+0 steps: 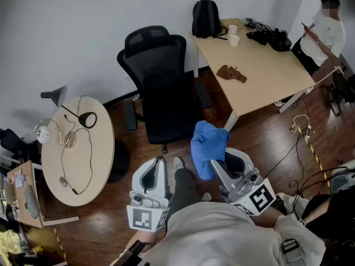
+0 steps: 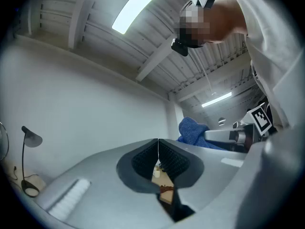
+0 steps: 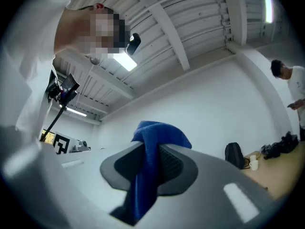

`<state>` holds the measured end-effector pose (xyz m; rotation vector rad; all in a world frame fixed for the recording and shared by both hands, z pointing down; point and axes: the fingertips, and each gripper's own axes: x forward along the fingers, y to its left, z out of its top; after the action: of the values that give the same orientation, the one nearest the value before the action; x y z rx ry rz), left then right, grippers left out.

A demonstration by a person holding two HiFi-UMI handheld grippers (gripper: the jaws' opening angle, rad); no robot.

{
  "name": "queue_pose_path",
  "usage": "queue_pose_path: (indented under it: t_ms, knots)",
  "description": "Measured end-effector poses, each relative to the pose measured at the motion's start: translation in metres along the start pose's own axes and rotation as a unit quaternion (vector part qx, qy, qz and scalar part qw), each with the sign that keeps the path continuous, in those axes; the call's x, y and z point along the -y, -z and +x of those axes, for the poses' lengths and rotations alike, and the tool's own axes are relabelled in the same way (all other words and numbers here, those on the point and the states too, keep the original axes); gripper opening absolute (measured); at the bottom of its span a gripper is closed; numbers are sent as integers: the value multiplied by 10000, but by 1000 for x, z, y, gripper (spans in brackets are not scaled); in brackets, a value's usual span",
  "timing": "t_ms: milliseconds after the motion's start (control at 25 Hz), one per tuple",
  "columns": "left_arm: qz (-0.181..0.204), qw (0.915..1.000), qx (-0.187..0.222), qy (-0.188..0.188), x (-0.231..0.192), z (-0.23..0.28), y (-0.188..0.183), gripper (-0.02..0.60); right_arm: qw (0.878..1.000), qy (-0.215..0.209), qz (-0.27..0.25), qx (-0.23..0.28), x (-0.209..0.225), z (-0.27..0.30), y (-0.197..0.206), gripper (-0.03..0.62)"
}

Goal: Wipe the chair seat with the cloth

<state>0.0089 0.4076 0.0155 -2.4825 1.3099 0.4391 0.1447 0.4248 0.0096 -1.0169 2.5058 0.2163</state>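
Right tongs (image 1: 220,160) pinch cloth (image 1: 208,144) — tips hidden beneath; left tongs (image 1: 161,160) closed, empty.

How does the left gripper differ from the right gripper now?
The left gripper is shut on nothing; the right gripper is shut on the blue cloth. In the head view, the right gripper leans inward more than the left gripper. Both are held short of the black chair.
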Motion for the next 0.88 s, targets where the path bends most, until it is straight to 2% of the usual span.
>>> queue_pose_path:
  t_ms: [280, 640, 760, 880]
  knots:
    - [-96, 9999, -53, 16, -82, 51, 36, 55, 9999, 125, 11, -112, 44, 80, 42, 72]
    - [-137, 9998, -100, 49, -225, 147, 72, 55, 9996, 221, -135, -140, 125, 234, 77, 72]
    - [-206, 9995, -230, -32, -276, 175, 108, 55, 9992, 297, -80, -275, 156, 278, 115, 72]
    - [-345, 9983, -431, -172, -306, 198, 148, 55, 9978, 372, 151, -533, 192, 304, 155, 72]
